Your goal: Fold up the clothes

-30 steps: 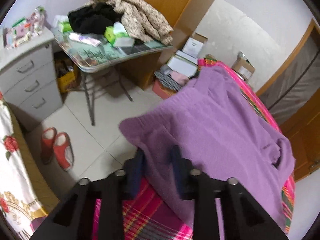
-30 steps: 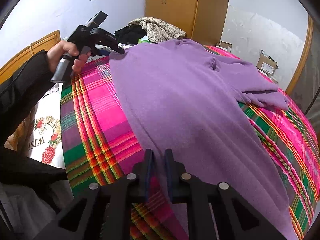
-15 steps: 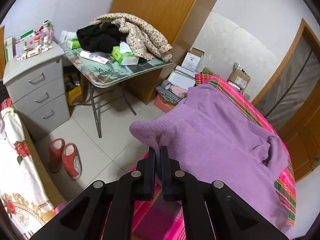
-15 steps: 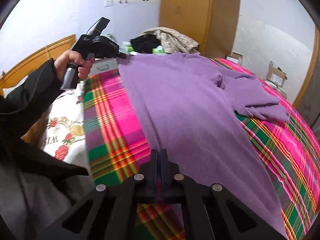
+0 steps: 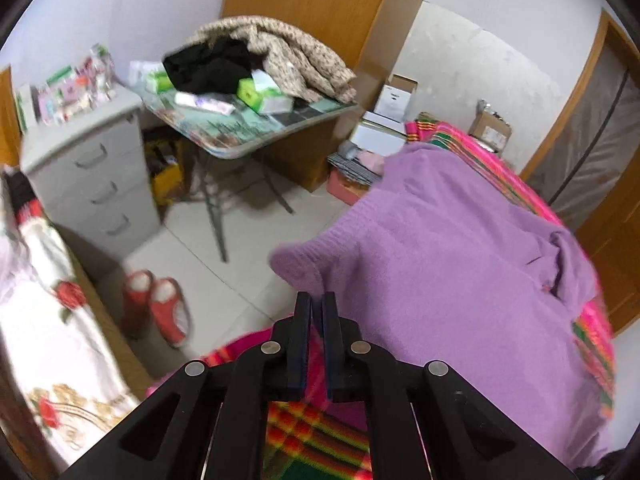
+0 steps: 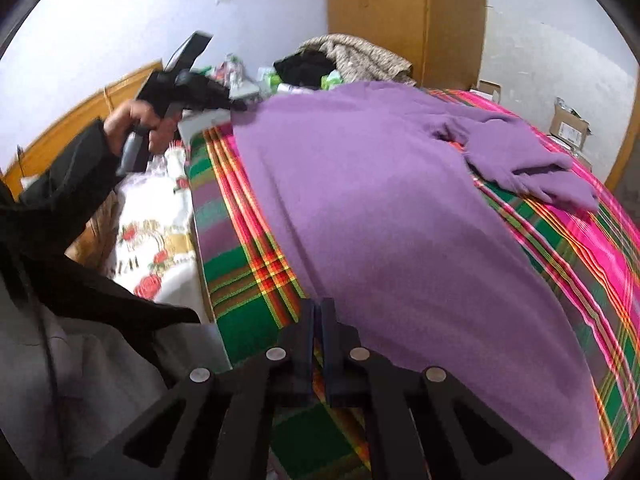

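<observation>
A purple knit sweater (image 6: 392, 208) lies spread on a bed with a pink and green plaid cover (image 6: 248, 276). One sleeve (image 6: 532, 164) is folded across at the far right. My left gripper (image 5: 316, 300) is shut on the sweater's ribbed hem corner (image 5: 298, 266) at the bed's edge; it also shows in the right wrist view (image 6: 224, 102), held in a hand. My right gripper (image 6: 318, 306) is shut on the sweater's near edge, close to the bed's front side.
Beside the bed stand a grey drawer unit (image 5: 92, 172) and a folding table (image 5: 248, 128) piled with clothes and boxes. Red slippers (image 5: 156, 308) lie on the tiled floor. A wooden wardrobe (image 5: 320, 12) and cardboard boxes (image 5: 492, 128) are behind. A floral bedsheet (image 6: 156, 236) lies at left.
Both grippers have closed from open onto the sweater's edge. The left gripper has lifted the hem corner slightly.
</observation>
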`<state>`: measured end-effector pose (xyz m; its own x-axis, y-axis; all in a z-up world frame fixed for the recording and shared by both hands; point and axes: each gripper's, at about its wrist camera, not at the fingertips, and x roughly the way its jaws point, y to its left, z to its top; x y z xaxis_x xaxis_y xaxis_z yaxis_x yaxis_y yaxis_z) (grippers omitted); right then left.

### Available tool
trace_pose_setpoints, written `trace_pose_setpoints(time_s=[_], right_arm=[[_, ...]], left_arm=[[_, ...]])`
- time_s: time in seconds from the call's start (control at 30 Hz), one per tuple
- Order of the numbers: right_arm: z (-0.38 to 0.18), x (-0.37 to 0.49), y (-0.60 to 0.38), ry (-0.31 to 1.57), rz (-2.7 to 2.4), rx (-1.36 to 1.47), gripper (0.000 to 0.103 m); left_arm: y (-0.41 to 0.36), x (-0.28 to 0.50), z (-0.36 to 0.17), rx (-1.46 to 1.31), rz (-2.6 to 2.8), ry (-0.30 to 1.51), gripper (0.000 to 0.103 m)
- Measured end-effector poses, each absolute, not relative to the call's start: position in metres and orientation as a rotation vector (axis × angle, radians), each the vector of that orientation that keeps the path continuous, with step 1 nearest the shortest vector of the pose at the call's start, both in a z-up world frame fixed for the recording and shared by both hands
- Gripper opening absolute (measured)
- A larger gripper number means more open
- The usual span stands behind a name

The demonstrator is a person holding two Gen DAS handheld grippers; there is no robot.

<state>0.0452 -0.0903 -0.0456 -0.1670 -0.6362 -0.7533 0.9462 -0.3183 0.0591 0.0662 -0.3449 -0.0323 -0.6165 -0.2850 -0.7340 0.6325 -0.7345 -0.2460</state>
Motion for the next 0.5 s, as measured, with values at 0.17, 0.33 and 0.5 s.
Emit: trace_pose_setpoints(time_s=[0.17,0.33,0.5], right_arm=[[-0.039,0.014,-0.054,0.353,-1.894,0.891,0.004],[-0.05,-0.031,-0.019,0.218,-2.116,1.064,0.006],[-0.049,-0.05,0.008,0.172,-2.269,1.115,0.026]], left_arm=[[-0.323,0.071,-0.014,0.911,-2.381,0.594,0.005],[-0.25,0.037,-0.002,0.988,-2.591,0.464,0.005],[-0.165,-0.003,-0.009,1.15,-2.803,0.377,0.005]])
